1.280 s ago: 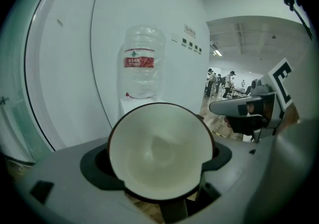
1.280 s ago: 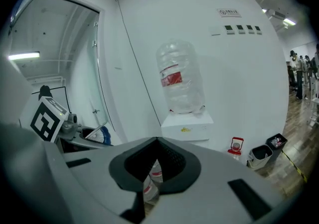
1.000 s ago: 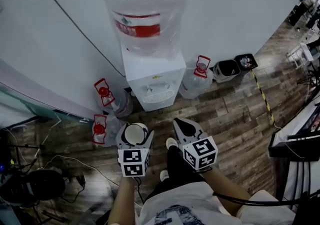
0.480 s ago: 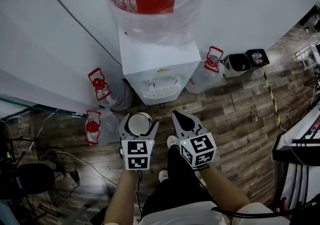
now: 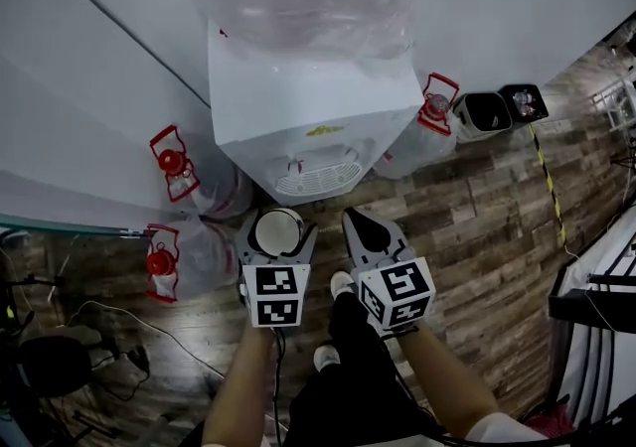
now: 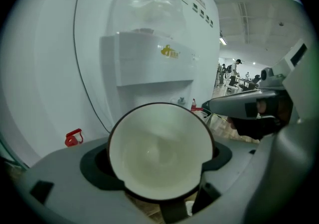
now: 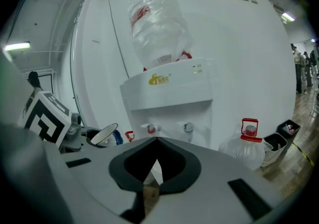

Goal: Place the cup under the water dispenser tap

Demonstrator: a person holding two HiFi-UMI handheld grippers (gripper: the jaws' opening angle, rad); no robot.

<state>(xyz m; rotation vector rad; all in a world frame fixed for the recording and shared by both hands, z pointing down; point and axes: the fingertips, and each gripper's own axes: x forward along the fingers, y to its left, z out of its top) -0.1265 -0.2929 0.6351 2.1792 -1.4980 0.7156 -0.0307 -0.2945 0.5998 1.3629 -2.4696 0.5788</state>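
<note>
Closer than a second ago, we now have the water dispenser (image 5: 310,122) filling the upper head view, its grille (image 5: 318,178) just ahead of both grippers. Our left gripper (image 5: 278,227) has its jaws partway apart and clamped round the white cup (image 6: 158,154), which is mouth up, empty, and carried in the air just short of the grille. Our right gripper (image 5: 359,227) has its jaws closed tip to tip on nothing. We judge the pickup and most of the approach done; what is left is to bring the cup in under a tap and set it down. From the head view the taps are hidden beneath the dispenser's top, whereas the right gripper view shows both, the red tap (image 7: 151,128) and the blue tap (image 7: 188,127), under the front ledge. Only the left gripper view shows the cup's bare inside.
</note>
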